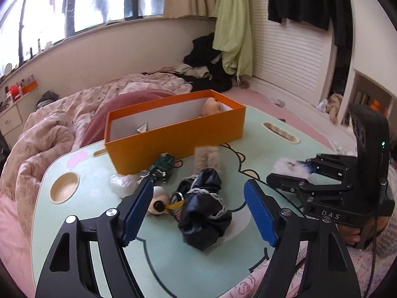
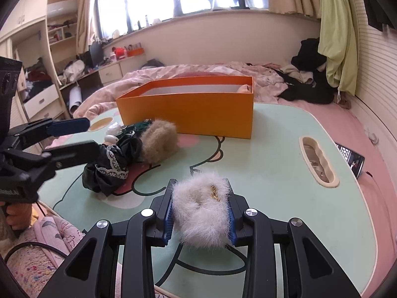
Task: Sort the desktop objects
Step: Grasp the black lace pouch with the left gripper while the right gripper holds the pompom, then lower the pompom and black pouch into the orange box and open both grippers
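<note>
White fluffy scrunchie (image 2: 202,211) is sitting squeezed between your right gripper (image 2: 200,214) pads, low over the green table (image 2: 273,164); keep squeezing while carrying it over the orange box (image 2: 188,110) rim (left gripper (image 1: 198,211) is hanging half-open, empty, above the black scrunchie (image 1: 204,208)).

Both wrist cameras sit low and close over the counter's (image 1: 173,260) near edge, angled down toward the far window. They share the orange box (image 2: 188,111) at the far edge, and each sees the other gripper.
</note>
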A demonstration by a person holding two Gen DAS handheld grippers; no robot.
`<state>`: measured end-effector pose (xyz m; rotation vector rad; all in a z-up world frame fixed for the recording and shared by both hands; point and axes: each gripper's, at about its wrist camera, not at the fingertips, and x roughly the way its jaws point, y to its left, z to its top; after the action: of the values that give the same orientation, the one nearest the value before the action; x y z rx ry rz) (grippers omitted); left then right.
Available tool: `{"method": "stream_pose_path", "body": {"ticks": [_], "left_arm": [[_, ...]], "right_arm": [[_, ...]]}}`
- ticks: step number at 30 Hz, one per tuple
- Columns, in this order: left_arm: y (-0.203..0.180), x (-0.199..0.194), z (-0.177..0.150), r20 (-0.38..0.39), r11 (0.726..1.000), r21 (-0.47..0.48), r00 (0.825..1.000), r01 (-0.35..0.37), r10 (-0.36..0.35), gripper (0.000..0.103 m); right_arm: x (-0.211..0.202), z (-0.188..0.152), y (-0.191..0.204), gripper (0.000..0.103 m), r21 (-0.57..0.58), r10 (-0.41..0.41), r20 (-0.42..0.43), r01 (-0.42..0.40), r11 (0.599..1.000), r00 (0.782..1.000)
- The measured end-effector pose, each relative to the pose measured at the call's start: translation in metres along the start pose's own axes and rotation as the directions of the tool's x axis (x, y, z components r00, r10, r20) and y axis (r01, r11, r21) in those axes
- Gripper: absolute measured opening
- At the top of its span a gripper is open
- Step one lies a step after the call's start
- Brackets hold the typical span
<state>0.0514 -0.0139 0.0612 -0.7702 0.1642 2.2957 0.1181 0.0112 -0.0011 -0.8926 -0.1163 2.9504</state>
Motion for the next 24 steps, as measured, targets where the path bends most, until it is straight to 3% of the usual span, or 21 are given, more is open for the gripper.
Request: {"method": "stream_pose_path", "body": {"ticks": [5,10,18,24], "left_arm": [[-0.014,0.037,-0.004,-0.134,0.996,0.084,0.991,-0.013,0.025,0.035],[-0.015,0.026,-0.010,-0.110,0.996,0.091,0.994,0.025,-0.015,0.030],[0.014,-0.026,0.006,0.022,0.995,-0.035,0.996,0.088,-0.088,0.029],[0.055,-0.037,0.054,0.092,0.993,-0.113,0.996,0.017,-0.006,0.029]], "right_arm": [[-0.001,-0.001,-0.005,0.033,0.016,0.011,-0.005,-0.011,1.000,1.000],[-0.002,0.000,-0.005,0.033,0.009,0.008,0.002,-0.008,1.000,1.000],[-0.011,0.014,-0.001,0.033,-0.017,0.027,0.026,-0.027,0.999,0.999],[-0.006,0.068,-0.003,0.033,-0.015,0.022,0.049,-0.022,1.000,0.999]]}}
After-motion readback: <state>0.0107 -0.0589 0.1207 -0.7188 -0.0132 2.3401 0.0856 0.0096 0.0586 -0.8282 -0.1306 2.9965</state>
